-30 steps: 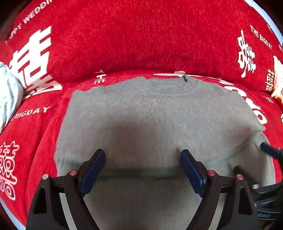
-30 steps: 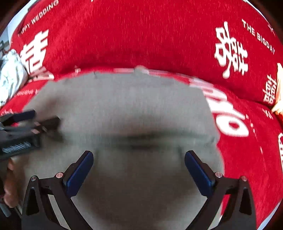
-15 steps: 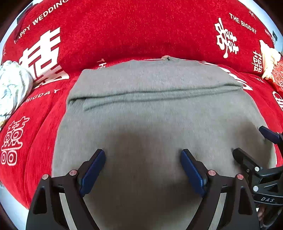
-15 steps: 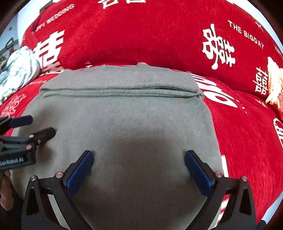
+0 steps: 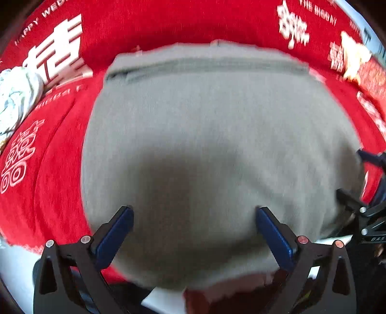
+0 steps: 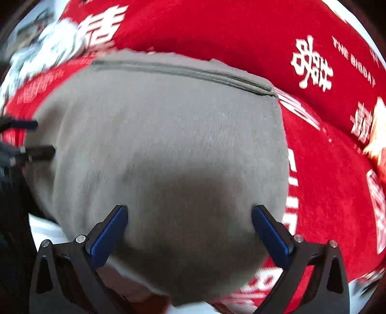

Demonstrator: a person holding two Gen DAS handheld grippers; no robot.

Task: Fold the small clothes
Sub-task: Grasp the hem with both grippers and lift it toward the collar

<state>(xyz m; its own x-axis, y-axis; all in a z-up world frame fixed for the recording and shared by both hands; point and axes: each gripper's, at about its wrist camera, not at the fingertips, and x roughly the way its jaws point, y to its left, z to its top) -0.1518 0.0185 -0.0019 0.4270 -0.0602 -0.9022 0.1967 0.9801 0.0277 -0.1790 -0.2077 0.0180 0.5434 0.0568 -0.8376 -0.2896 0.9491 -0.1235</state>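
Left gripper [image 5: 193, 224] and right gripper [image 6: 188, 222]: both spread wide, holding nothing, over the near part of the grey top [image 5: 212, 135], which lies flat on the red cover [image 5: 168, 21]. Far edge shows a doubled layer. Judged between folds; next move requires gripping an edge.

Left claw [image 5: 194, 225] spread wide above folded grey garment [image 5: 212, 135], red cover [image 5: 48, 157] beneath.
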